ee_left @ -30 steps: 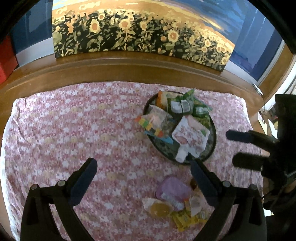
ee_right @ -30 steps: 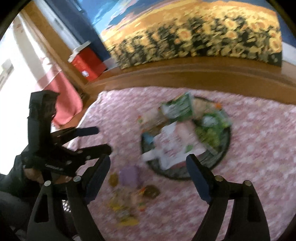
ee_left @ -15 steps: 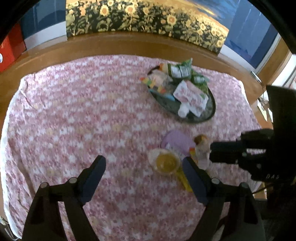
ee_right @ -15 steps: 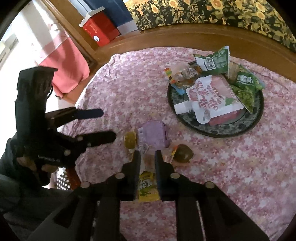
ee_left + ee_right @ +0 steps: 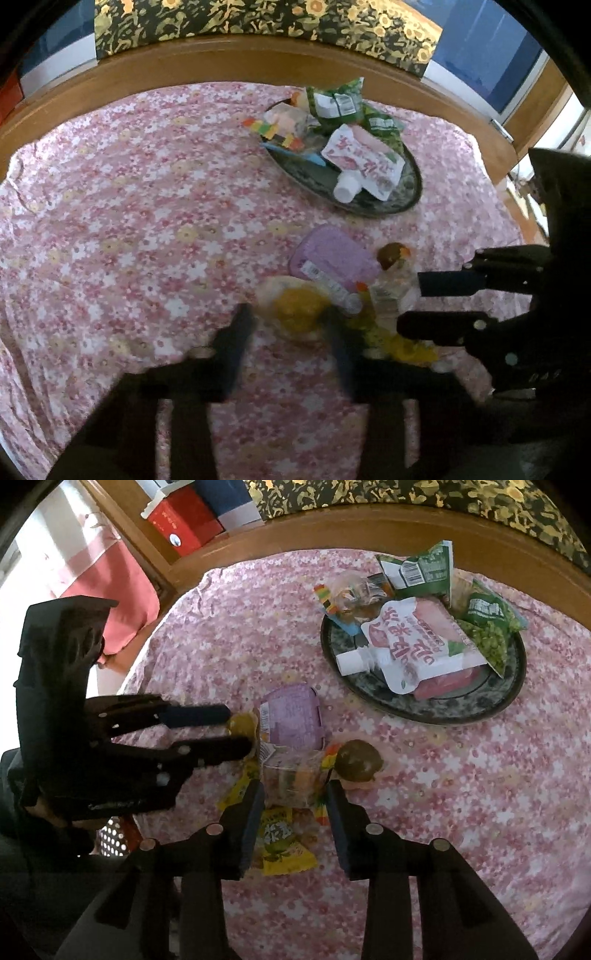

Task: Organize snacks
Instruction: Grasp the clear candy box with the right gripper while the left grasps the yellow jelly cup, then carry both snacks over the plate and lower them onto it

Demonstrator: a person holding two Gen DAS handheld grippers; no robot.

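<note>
Pink floral tablecloth [image 5: 461,775] is found bearing a dark round plate [image 5: 424,712] already loaded with several packets, while loose snacks remain beside it: the left gripper [image 5: 291,325], just closed, is clamped on a clear-wrapped yellow jelly cup [image 5: 295,306], and the right gripper [image 5: 295,790], slightly reopened, is set about a clear plastic candy packet [image 5: 295,775].

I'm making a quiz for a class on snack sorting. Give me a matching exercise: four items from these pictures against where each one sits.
Items:
1. white spouted pouch
2. purple box
3. yellow jelly cup
4. clear candy packet

Places:
A. between the right gripper's jaws
B. on the dark plate
C. between the left gripper's jaws
D. on the cloth, beside the plate

Pairs: 1-B, 2-D, 3-C, 4-A
</note>
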